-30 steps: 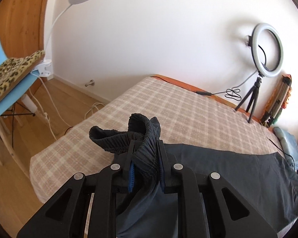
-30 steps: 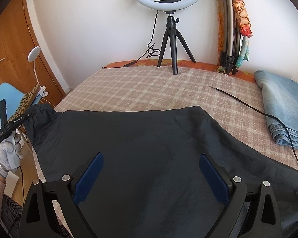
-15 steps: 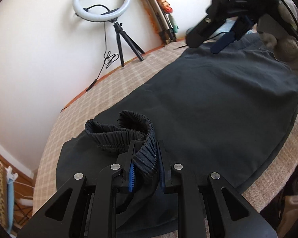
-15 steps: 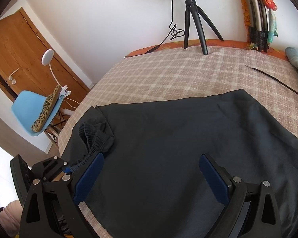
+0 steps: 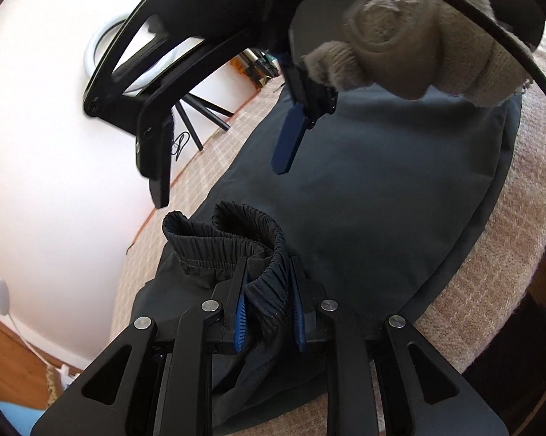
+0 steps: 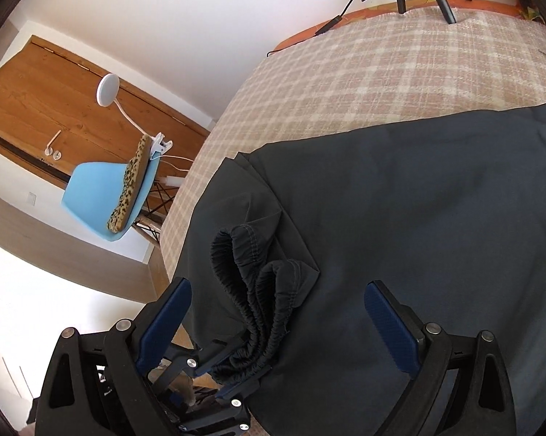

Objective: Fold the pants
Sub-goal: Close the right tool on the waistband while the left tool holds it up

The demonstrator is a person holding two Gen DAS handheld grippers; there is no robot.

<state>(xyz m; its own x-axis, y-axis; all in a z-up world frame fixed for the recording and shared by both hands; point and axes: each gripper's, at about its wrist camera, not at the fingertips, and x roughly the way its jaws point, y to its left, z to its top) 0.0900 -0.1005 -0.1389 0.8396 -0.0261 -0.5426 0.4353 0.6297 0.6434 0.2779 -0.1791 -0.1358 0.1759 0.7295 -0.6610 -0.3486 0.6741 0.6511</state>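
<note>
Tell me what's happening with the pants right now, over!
Left gripper opening, bunched waistband between its pads. Right gripper open, empty, above it. Dark pants flat on the checked bed. Nothing blocking.

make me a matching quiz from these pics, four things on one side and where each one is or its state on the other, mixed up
Things:
1. waistband
2. right claw
3. leopard cushion
4. pants

States or places:
A. lying on the blue chair
B. spread flat on the checked bed
C. bunched between the pads of the left claw, whose jaws are opening
D. jaws wide apart, nothing between them

Pairs: 1-C, 2-D, 3-A, 4-B
</note>
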